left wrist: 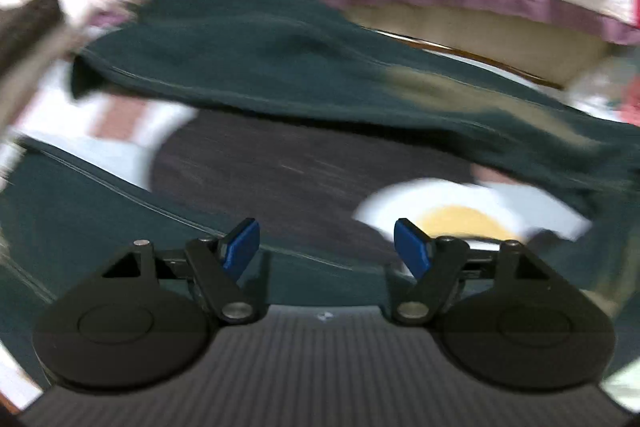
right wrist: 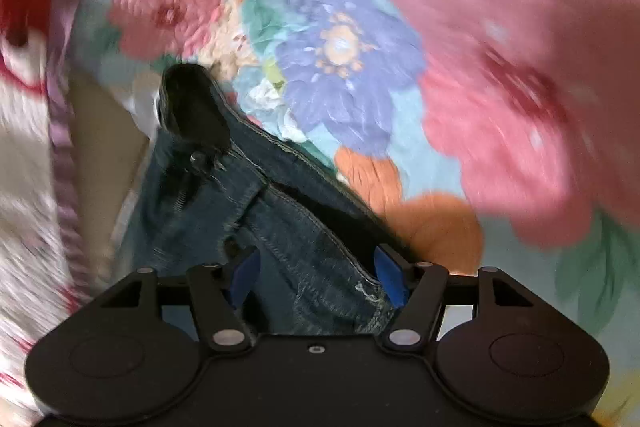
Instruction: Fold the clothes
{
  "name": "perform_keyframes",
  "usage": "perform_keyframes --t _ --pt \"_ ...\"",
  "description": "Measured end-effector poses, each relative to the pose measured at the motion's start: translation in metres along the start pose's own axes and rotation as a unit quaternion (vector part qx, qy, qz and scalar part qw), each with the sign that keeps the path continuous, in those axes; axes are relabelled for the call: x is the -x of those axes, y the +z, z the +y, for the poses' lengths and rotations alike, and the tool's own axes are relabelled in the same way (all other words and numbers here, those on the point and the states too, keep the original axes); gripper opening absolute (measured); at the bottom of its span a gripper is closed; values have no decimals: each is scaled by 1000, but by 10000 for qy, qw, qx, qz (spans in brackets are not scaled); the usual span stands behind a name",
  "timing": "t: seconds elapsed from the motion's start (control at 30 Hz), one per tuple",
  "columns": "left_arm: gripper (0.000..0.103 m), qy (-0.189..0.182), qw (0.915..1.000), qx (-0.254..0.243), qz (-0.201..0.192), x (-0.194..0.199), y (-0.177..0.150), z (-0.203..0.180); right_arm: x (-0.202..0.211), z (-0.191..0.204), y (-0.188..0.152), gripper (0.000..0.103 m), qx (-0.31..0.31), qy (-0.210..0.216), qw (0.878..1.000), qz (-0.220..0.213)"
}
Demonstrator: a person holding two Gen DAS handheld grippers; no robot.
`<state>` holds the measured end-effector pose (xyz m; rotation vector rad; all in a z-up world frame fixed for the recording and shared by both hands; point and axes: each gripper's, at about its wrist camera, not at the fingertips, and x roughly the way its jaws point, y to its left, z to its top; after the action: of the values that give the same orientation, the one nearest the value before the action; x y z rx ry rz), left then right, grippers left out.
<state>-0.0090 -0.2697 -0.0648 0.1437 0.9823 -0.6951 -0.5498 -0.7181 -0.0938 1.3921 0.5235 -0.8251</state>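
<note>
Both views motion-blurred. Jeans [right wrist: 256,211] lie on a floral bedspread [right wrist: 344,43]; in the right wrist view the waistband, button and zip run diagonally away from the camera, and the denim passes between the right gripper [right wrist: 316,273] fingers. Those fingers stand wide, not closed on the cloth; whether the pads touch it, cannot tell.

Left gripper [left wrist: 326,241]: fingers wide, nothing between them. Ahead of it a dark green garment [left wrist: 280,67] sags in a band across the view, a dark patch under it and white shapes either side, too smeared to name. Whether this is the same piece as the jeans, cannot tell.

Judgement: a grasp at the waistband is in hand, fold not yet made. To do it well: slow down, close on the doubled waistband edge rather than one layer, take a matching corner with the left, lift evenly so the legs hang straight before folding.
</note>
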Motion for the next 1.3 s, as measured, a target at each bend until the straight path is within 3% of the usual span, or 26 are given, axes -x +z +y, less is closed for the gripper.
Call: perform_keyframes --t 0.13,0.3,0.4,0.57,0.6,0.63,0.67,0.7,0.77,0.83,0.87,0.97,1.07,1.2,1.3 --pt "74 -252 9991 -269 228 2 -11 -37 10 3 -19 69 313 -240 9992 -94" --pt "76 120 9977 -605 295 -4 -20 -57 17 -5 -39 69 700 -894 9929 -344" --pt "76 136 9982 -408 429 -10 -22 -53 19 -14 -39 69 396 -395 9979 -331" --pt "82 552 9957 -637 383 -10 -29 -59 -12 -2 -39 69 806 -468 9953 -247" --pt "82 655 9946 -721 368 -11 -30 -60 -22 6 -39 63 1106 -606 9914 -356" --pt "82 720 9944 -684 350 -10 -30 -60 -32 13 -39 50 1405 -744 9862 -464" --pt "82 774 9946 -613 331 -9 -29 -58 -32 24 -43 16 1890 -762 9769 -639" --pt "82 827 9946 -543 312 -8 -28 -57 -31 37 -48 15 2422 -745 9638 -830" --pt "82 720 9965 -367 221 0 -24 -51 12 60 -58 15 2879 -238 9472 -1391" --pt "82 666 9969 -374 208 5 -23 -45 61 72 -72 14 3313 -159 9221 -1990" --pt "83 725 9961 -420 261 5 -24 -42 72 71 -75 15 3436 -340 9134 -2157" --pt "83 1090 9921 -400 479 -3 -32 -27 43 28 -49 15 2606 -967 9475 -1584" --pt "83 1248 9888 249 780 -9 -37 -1 18 -9 -33 16 1792 -987 9745 -918" --pt "83 1252 9843 1031 697 6 -44 35 26 -9 -32 20 1581 -818 9804 -849" --pt "83 1806 9742 1245 536 25 -45 63 24 -11 -31 23 1606 -835 9801 -815"
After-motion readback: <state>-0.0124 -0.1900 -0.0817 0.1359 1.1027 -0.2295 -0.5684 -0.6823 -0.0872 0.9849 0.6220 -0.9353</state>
